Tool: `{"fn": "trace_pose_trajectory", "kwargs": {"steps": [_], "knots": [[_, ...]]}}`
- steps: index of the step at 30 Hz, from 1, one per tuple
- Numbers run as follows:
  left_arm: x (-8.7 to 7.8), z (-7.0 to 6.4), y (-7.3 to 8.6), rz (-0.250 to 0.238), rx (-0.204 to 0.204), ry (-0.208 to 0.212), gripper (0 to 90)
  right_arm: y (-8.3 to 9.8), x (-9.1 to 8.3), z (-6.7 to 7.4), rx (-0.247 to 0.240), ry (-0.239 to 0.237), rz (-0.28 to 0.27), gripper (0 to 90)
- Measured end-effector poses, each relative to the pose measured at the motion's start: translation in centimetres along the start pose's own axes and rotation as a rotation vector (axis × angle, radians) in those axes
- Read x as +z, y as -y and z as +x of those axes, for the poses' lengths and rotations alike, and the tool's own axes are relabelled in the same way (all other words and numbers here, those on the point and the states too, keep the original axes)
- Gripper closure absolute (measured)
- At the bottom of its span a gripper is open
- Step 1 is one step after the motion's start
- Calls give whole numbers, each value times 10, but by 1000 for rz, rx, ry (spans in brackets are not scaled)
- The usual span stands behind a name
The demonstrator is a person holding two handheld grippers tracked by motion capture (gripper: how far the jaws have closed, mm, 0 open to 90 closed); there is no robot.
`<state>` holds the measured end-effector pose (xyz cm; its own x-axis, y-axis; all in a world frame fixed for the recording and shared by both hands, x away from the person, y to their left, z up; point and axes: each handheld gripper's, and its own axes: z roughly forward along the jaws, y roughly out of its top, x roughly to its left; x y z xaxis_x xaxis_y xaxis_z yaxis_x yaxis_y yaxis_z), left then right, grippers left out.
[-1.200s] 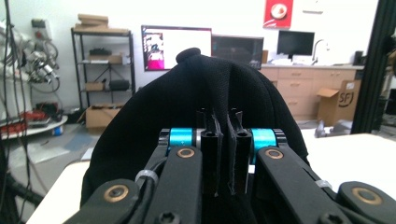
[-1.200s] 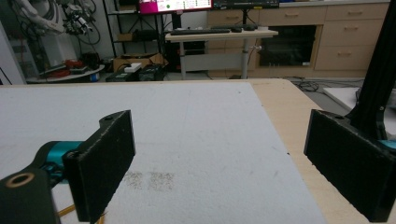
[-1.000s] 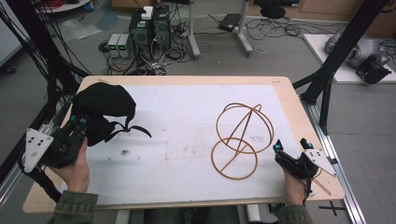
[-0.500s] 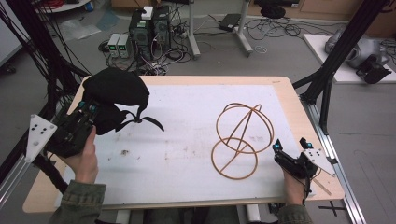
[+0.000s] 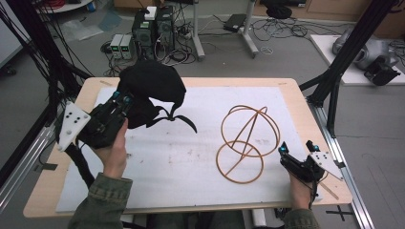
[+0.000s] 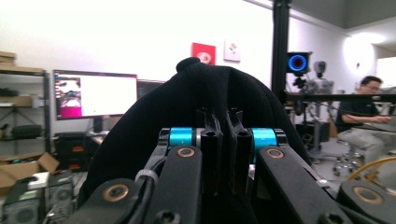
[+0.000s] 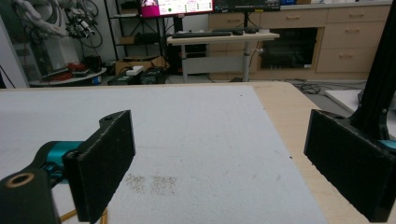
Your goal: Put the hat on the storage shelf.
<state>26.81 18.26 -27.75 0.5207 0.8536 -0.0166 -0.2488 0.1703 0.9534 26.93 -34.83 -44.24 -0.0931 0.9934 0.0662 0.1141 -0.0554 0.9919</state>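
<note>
Looking down from the high view, the left gripper (image 5: 122,98) has its jaws pinched on the edge of a black cap (image 5: 152,88), which hangs clear of the white foam mat (image 5: 191,157) with its strap ends (image 5: 184,120) dangling; gripping by the rim lets the crown hang open, likely for setting it over something. A wooden wire-frame stand (image 5: 246,140), two hoops crossed above a ring base, stands upright toward the right of the mat, well apart from the cap and the probable destination. The right gripper (image 5: 296,151) rests low near the table's right front corner, just beside the stand's base, holding nothing.

In the left gripper view, the jaws stand nearly together with a fold of black fabric (image 6: 219,93) clamped between them; the cap's crown rises directly ahead.

In the right gripper view, the pads (image 7: 107,163) stand wide apart over bare mat, empty, apparently waiting in reserve.
</note>
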Motion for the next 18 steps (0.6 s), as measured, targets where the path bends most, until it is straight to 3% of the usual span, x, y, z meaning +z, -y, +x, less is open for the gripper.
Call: {"fn": "trace_pose_trajectory", "kwargs": {"steps": [11, 18], "knots": [[23, -34, -7, -18, -19, 117, 862, -1, -1, 1, 6, -2, -2, 80], [38, -50, -10, -39, -67, 195, 864, -1, 0, 1, 8, -4, -6, 79]]}}
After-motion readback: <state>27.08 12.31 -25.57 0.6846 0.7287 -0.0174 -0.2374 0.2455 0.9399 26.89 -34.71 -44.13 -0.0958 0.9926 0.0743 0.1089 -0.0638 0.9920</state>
